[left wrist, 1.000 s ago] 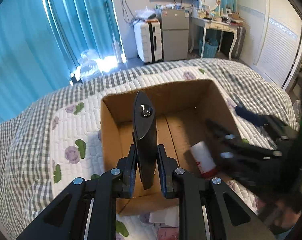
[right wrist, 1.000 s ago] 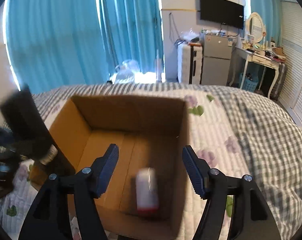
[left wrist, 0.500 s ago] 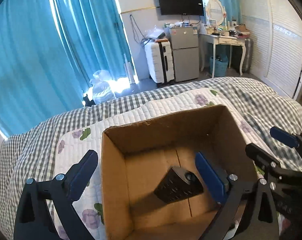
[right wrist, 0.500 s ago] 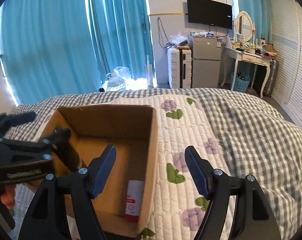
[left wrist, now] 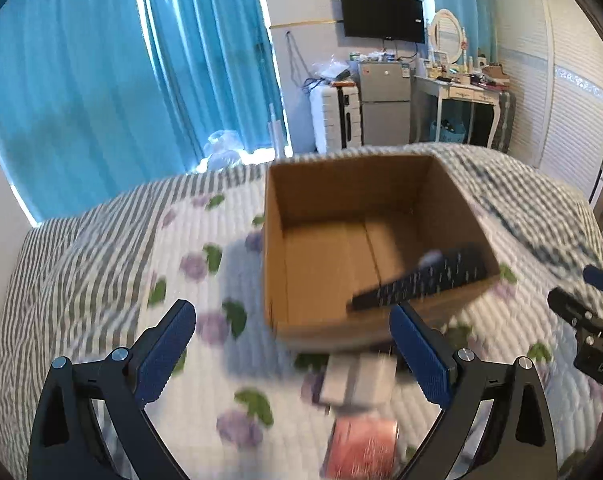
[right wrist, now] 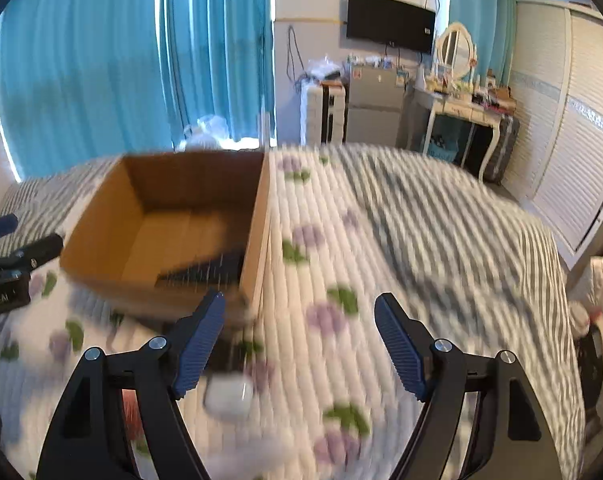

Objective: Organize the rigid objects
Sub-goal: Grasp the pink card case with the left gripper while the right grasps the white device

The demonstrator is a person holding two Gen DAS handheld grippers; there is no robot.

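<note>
A flat black object (left wrist: 421,280) lies tilted inside the open cardboard box (left wrist: 273,264), against its right wall. The box stands on the bed (right wrist: 401,260). In front of the box, on the quilt, lie a blurred white box (left wrist: 357,380) and a red package (left wrist: 361,448). The left tongs (left wrist: 293,348) and the right tongs (right wrist: 301,344) both stand wide apart, holding nothing.

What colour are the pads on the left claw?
Dark blue pads on the black left claw, clearest in the left wrist view.
</note>
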